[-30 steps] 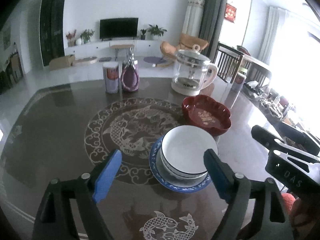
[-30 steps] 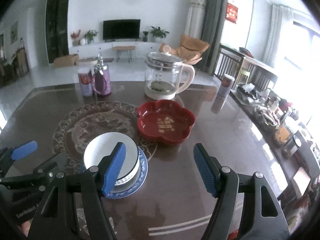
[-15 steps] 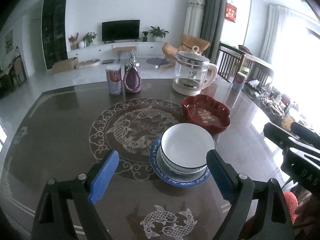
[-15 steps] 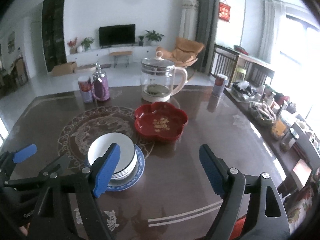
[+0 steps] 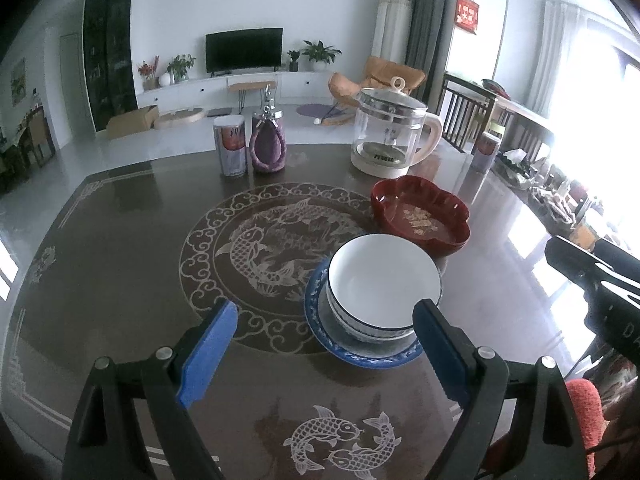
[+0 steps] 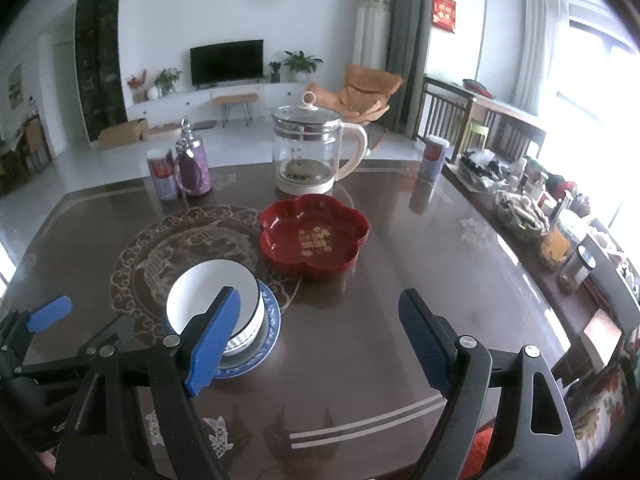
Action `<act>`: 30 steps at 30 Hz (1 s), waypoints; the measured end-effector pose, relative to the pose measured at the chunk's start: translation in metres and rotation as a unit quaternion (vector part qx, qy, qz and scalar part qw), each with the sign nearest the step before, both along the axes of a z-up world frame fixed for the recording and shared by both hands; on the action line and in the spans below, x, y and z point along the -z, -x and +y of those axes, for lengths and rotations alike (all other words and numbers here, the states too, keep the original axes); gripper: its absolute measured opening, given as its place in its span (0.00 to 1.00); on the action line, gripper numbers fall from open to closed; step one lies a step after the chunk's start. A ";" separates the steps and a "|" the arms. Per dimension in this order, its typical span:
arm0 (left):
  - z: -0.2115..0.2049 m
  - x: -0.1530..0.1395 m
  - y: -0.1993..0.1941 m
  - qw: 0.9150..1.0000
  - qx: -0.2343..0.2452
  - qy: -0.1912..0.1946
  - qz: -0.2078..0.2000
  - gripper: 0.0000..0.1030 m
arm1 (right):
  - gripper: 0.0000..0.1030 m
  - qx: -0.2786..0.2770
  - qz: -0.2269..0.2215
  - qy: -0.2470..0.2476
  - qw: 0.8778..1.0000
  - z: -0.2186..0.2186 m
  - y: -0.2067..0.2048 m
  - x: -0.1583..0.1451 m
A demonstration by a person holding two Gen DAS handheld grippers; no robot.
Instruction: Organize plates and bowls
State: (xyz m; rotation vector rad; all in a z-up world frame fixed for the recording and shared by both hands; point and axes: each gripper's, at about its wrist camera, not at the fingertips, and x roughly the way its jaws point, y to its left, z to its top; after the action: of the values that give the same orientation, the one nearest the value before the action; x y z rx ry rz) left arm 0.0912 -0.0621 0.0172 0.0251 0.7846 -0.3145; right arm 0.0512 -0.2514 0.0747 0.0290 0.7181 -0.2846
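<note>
- Hidden or cut off: in the right wrist view the right gripper's (image 6: 320, 336) near-left blue pad covers the near rim of the white bowl (image 6: 212, 292); in the left wrist view only the black tip of the right gripper shows at the right edge. The gold marking inside the red dish (image 6: 314, 234) is too small to read.
- Left gripper (image 5: 324, 344): jaws spread wide, nothing between the pads, held above the near part of the table (image 5: 120, 248).
- Right gripper: jaws have just been opening and now stand spread, with only bare table between them.
- Surface: dark, glossy table with pale fish and cloud patterns.
- Task items: the white bowl sits in a blue-rimmed plate (image 5: 360, 354), just beyond and slightly right of the left gripper, clear of its pads; from the right gripper it lies to the near left.
- The red flower-shaped dish stands just behind the bowl, to the right.
- Farther: a glass kettle (image 5: 390, 136), a purple bottle (image 5: 267, 140) and a can (image 5: 230, 146) along the far edge.
- Room: white wall, television (image 5: 244, 50), plants, an orange chair, bright windows at right.
</note>
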 end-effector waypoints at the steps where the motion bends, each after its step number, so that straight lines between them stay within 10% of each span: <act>1: 0.000 0.001 -0.001 1.000 0.000 -0.001 0.001 0.87 | 0.82 0.000 0.002 0.000 1.000 -0.001 -0.001 0.001; 30: 0.004 0.019 -0.021 0.997 -0.038 -0.073 0.007 0.87 | 0.82 0.000 0.065 0.004 0.998 -0.011 -0.017 0.042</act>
State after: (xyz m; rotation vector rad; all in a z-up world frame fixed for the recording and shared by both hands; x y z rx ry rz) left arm 0.1121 -0.0580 -0.0013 0.1310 0.8202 -0.1848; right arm 0.0686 -0.2626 0.0331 0.0032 0.8454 -0.2917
